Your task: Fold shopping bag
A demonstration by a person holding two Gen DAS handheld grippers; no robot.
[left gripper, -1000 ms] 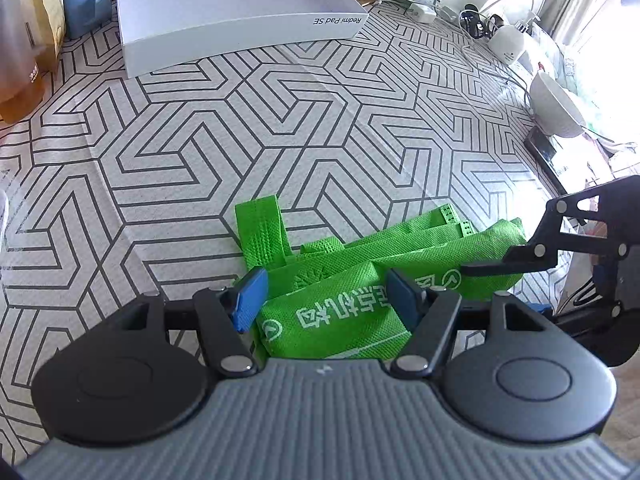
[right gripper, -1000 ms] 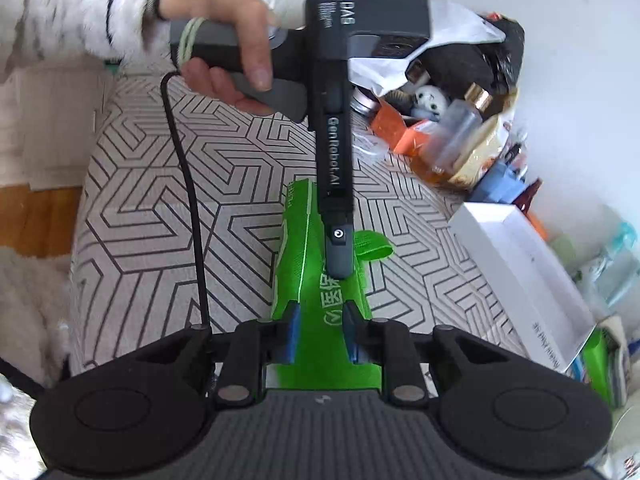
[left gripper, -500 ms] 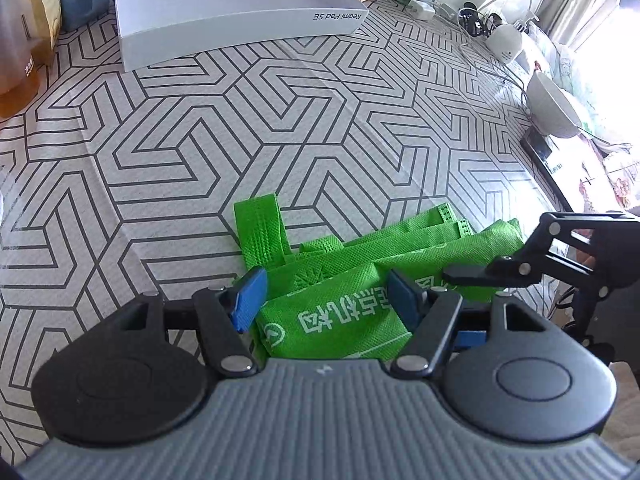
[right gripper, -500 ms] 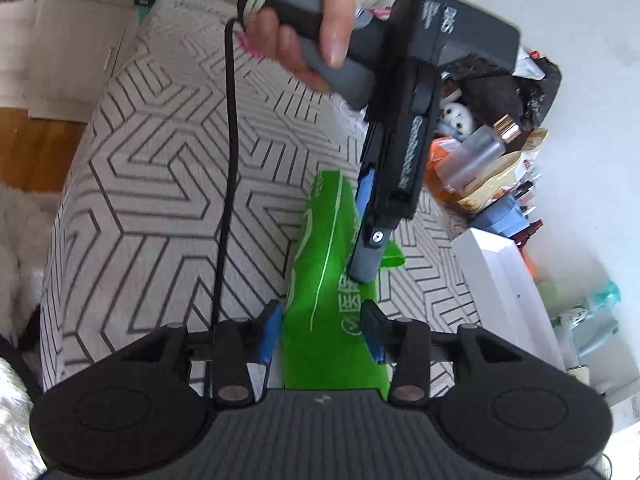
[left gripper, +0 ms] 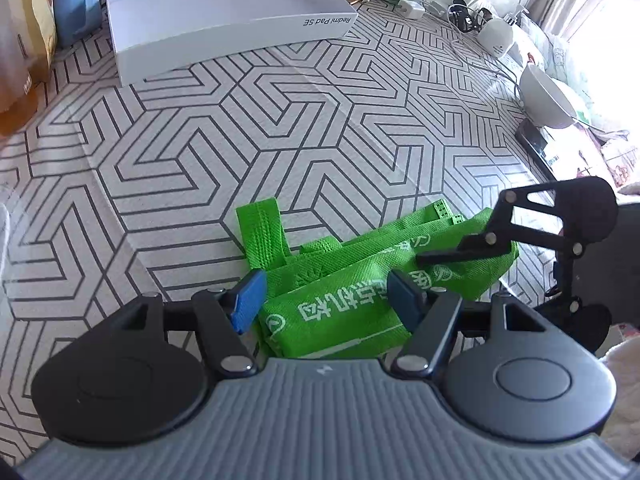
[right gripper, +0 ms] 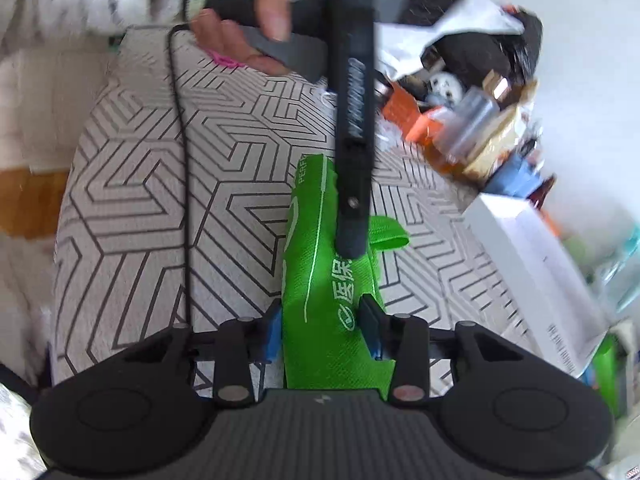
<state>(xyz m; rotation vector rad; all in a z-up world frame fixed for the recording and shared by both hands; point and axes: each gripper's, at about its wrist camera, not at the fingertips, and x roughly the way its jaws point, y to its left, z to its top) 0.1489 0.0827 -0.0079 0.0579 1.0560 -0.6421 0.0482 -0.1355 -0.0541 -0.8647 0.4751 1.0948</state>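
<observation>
While the green shopping bag point(left gripper: 352, 280) is lying as a long narrow strip on the tabletop point(left gripper: 280, 120), its length is running from the spread left gripper point(left gripper: 324, 300) at lower centre toward the spread right gripper point(right gripper: 322, 328), each straddling one end.

The near end of the green shopping bag point(left gripper: 340, 312) runs out of sight beneath the left gripper point(left gripper: 326, 300) body. In the right wrist view the whole frame is smeared by motion: the clutter point(right gripper: 476, 120) along the counter's far edge cannot be told apart, and the print on the white box point(right gripper: 536, 264) is unreadable. The hand point(right gripper: 244, 20) is cut off by the top edge. The bag's far end lies behind the other gripper's body.
</observation>
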